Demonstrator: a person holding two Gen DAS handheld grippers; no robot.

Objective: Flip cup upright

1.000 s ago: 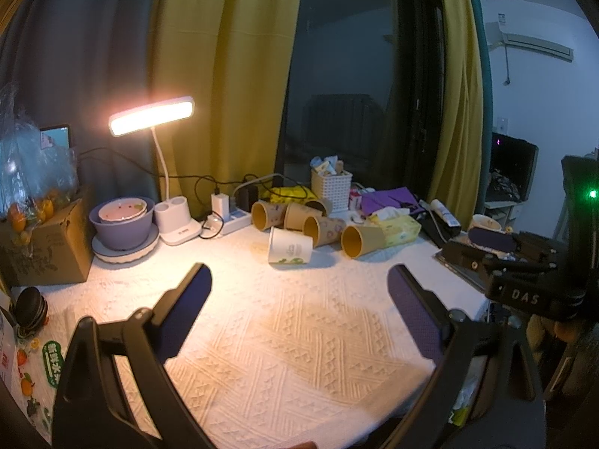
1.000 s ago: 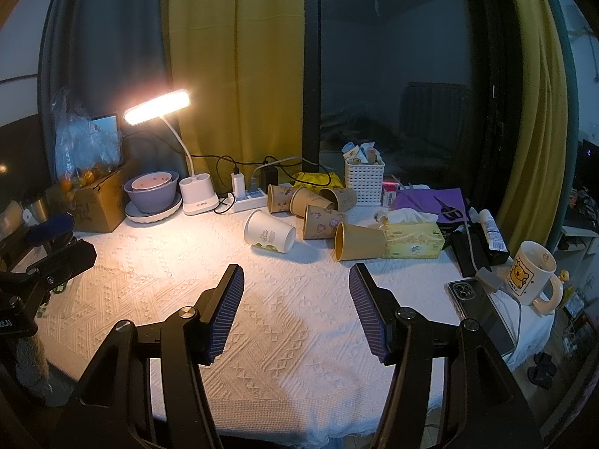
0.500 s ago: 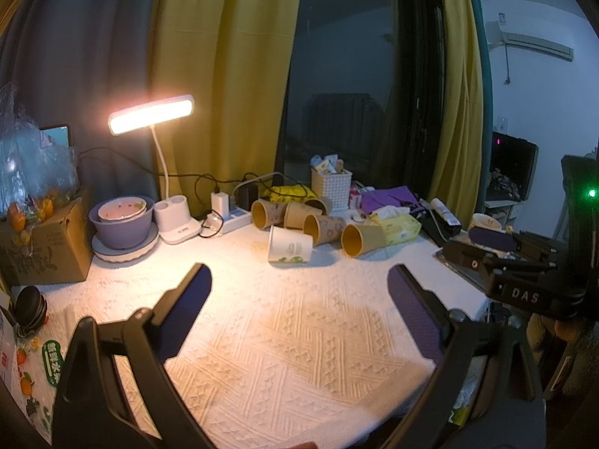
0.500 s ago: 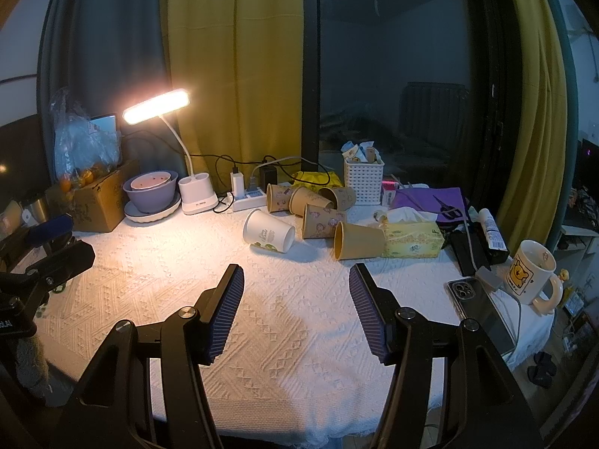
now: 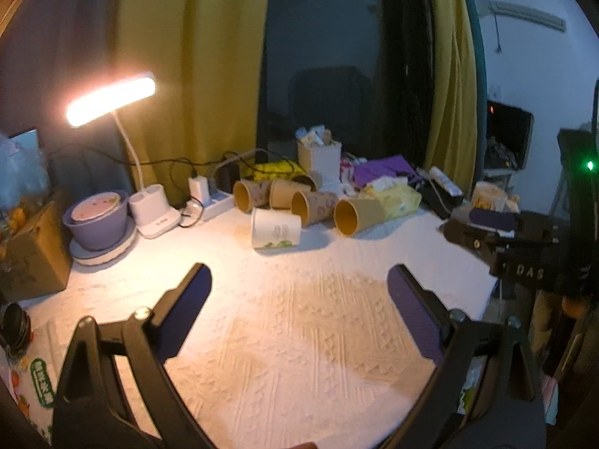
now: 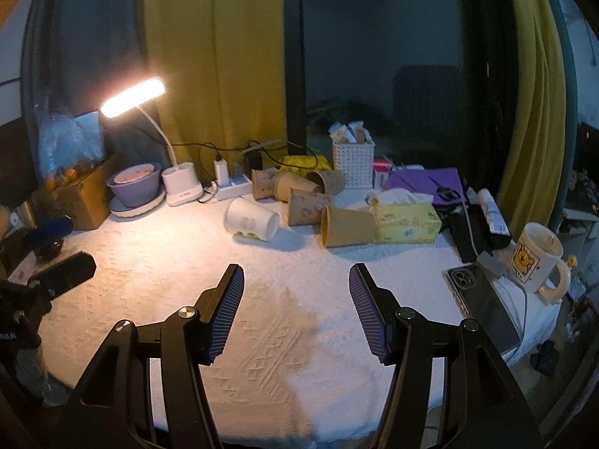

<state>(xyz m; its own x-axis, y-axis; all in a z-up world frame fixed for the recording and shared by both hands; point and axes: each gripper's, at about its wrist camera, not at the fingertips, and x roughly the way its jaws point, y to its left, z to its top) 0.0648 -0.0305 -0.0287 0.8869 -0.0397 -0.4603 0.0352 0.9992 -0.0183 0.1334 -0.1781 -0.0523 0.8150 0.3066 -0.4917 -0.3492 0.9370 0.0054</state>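
Covering the whole table is a white bumpy cloth (image 6: pixel 262 355), and it is the biggest thing here. Behind it hang yellow curtains (image 6: pixel 217 56) next to a dark window. Both claws float above the front part of the cloth and hold nothing. The left gripper (image 5: pixel 299 284) has its two fingers spread very wide. The right gripper (image 6: pixel 296 280) has its fingers apart too, with empty cloth showing between them. Well past the claws, near the back of the table, lies the white cup (image 6: pixel 251 220) on its side, apart from both claws. Just behind it is a bunch of brown cups (image 6: pixel 299 194), all tipped over on their sides as well. One more brown cup touches a yellow tissue pack (image 6: pixel 406 220). A white basket (image 6: pixel 352 162) stands behind the cups. A lit desk lamp (image 6: pixel 133 97) shines on the left, beside a purple bowl (image 6: pixel 134 183). A mug (image 6: pixel 535 262) with a bear on it sits at the right edge, near a phone (image 6: pixel 483 299).
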